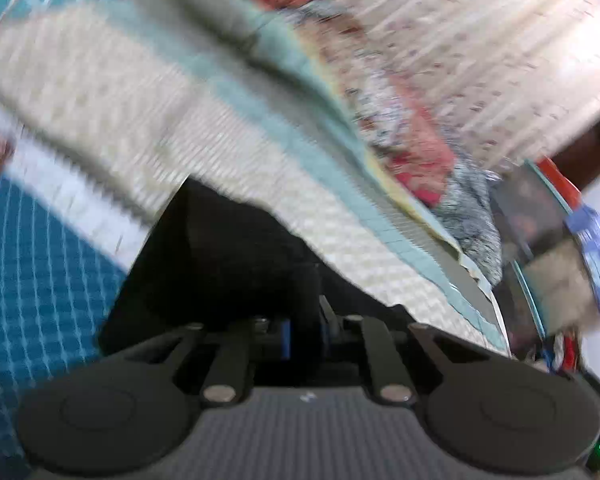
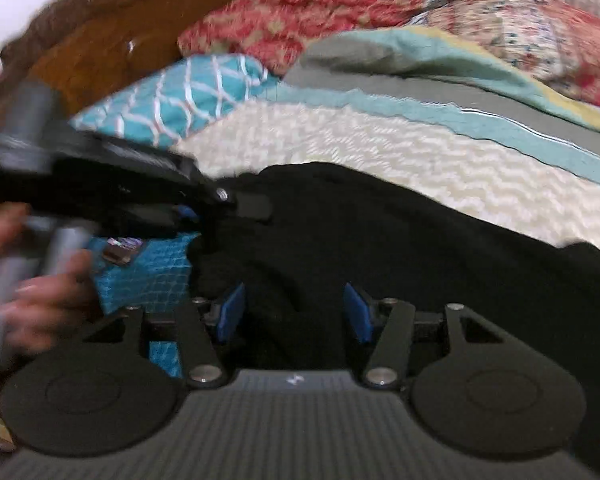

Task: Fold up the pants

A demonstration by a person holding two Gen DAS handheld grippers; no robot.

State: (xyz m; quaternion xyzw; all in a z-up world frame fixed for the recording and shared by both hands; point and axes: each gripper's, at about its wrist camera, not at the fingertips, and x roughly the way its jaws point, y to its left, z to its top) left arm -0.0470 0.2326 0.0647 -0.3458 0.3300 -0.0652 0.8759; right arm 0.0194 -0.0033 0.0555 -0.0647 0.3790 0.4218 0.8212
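- In the right wrist view, a hand (image 2: 24,296) at the far left holds the left gripper (image 2: 256,205), which reaches in from the left and meets the pants' (image 2: 380,248) left edge; its jaws look drawn together on the black cloth there (blur hides the pads).
- In the left wrist view, the left gripper (image 1: 304,320) shows its blue pads close together, with the pants (image 1: 220,248) bunched right at and just ahead of them.
- The right gripper (image 2: 296,312) stands partly open, blue pads apart, with black cloth lying between and ahead of them; whether the pads touch it I cannot tell.
- From the right gripper, the pants spread ahead and off to the right, lying on a cream blanket (image 2: 380,148).
- Left of the right gripper, a teal sheet (image 2: 148,276) shows beside the pants.
- Beyond the blanket lie a teal pillow (image 2: 172,96) and, further right, a red quilt (image 2: 300,12).
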